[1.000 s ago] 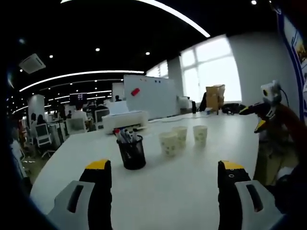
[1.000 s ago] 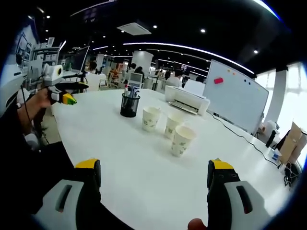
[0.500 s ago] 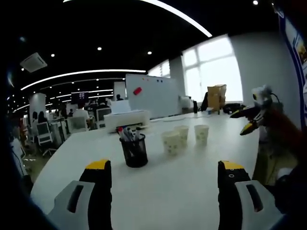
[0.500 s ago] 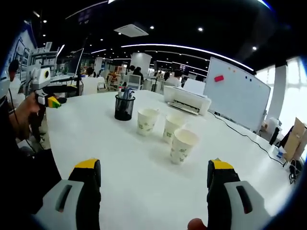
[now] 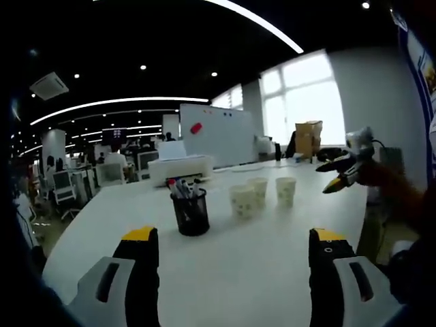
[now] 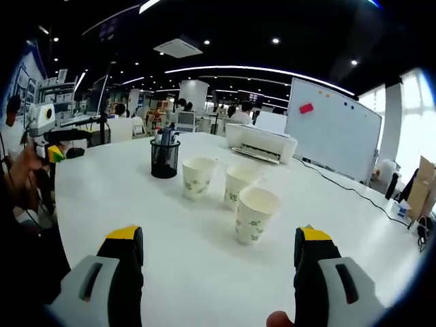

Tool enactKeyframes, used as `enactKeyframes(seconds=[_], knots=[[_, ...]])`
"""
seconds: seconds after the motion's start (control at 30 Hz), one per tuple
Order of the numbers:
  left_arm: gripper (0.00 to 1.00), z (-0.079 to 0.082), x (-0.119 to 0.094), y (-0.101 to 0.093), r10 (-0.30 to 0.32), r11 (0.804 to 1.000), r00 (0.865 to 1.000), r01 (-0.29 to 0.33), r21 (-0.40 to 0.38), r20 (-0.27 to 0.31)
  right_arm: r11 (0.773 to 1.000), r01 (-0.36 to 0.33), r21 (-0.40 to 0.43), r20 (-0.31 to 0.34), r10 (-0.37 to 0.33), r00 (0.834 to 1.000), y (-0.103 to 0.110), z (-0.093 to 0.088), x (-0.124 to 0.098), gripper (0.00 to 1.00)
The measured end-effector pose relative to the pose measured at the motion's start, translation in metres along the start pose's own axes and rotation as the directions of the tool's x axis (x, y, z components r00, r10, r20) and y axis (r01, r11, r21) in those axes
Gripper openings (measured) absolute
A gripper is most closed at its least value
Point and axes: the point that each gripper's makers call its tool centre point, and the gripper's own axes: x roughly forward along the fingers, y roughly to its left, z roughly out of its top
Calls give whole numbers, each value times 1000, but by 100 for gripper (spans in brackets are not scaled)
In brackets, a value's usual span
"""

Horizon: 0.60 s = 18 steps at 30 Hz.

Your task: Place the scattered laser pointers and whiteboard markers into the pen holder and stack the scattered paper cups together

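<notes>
A black mesh pen holder (image 5: 191, 212) (image 6: 164, 159) stands on the white table (image 5: 259, 252) with several markers upright in it. Three paper cups stand apart in a row beside it: (image 5: 241, 202), (image 5: 257, 191), (image 5: 285, 191) in the left gripper view, (image 6: 197, 178), (image 6: 240, 187), (image 6: 254, 214) in the right gripper view. My left gripper (image 5: 231, 240) is open over the near table, well short of the holder. My right gripper (image 6: 219, 238) is open too, nearest the closest cup. The other gripper (image 5: 339, 173) (image 6: 54, 143) shows at each view's side, held by a hand.
A white printer (image 5: 180, 167) (image 6: 261, 144) sits at the table's far side, with a cable (image 6: 347, 191) trailing over the top. A whiteboard (image 5: 216, 135) (image 6: 333, 135) stands behind. Office desks and seated people fill the background. A cardboard box (image 5: 306, 136) stands by the windows.
Both views have shifted slightly. The cups now look larger and closer in the right gripper view. The holder, cups and both pairs of jaws stand as before.
</notes>
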Motion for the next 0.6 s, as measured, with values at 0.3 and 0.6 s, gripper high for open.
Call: enactKeyframes(seconds=[0.3, 0.6], knots=[[93, 5, -3, -4, -9, 1000, 1000, 9, 12, 7, 997, 37, 61, 48, -40, 998, -22, -7, 24, 86], [93, -1, -1, -9, -24, 1000, 1000, 24, 13, -14, 993, 32, 117, 71, -41, 997, -28, -12, 44, 86]])
